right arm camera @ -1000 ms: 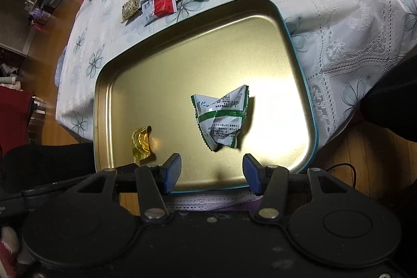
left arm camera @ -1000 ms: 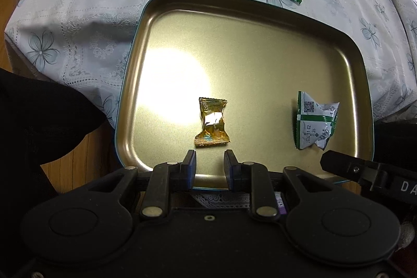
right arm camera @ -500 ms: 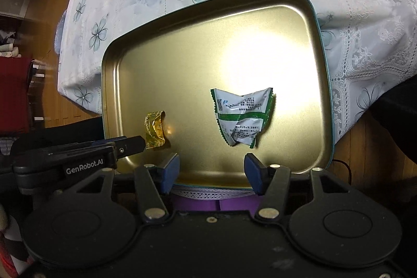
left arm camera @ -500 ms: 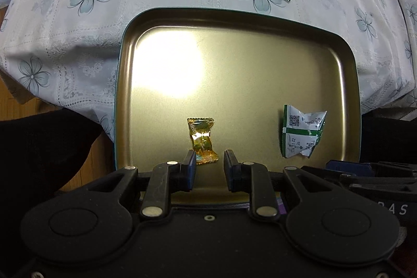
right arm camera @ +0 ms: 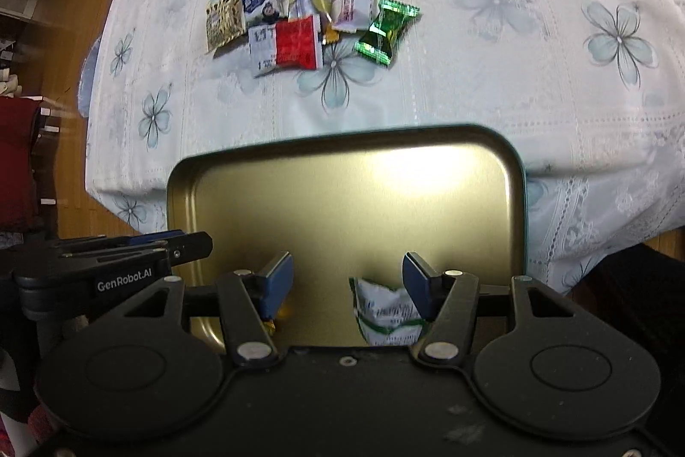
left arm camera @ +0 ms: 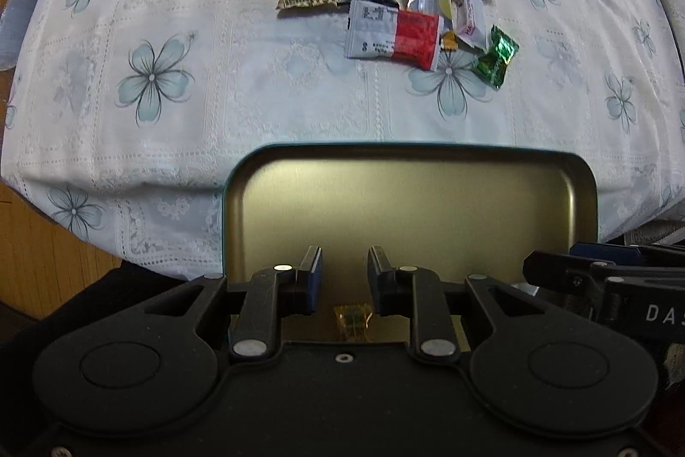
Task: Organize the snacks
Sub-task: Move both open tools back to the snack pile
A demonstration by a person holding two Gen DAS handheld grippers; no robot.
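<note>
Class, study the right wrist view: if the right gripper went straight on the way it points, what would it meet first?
Probably the bare gold floor of the tray. The right gripper is open and aims there; the white-and-green packet lies nearer, under its fingers. Depth is uncertain.

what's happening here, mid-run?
A person is sorting snacks into a gold tray with two handheld grippers. Two are in: a gold candy and a green-and-white packet. Both the left gripper and the right gripper are empty, the right's jaws just opening wider. The snack pile waits on the floral tablecloth.
</note>
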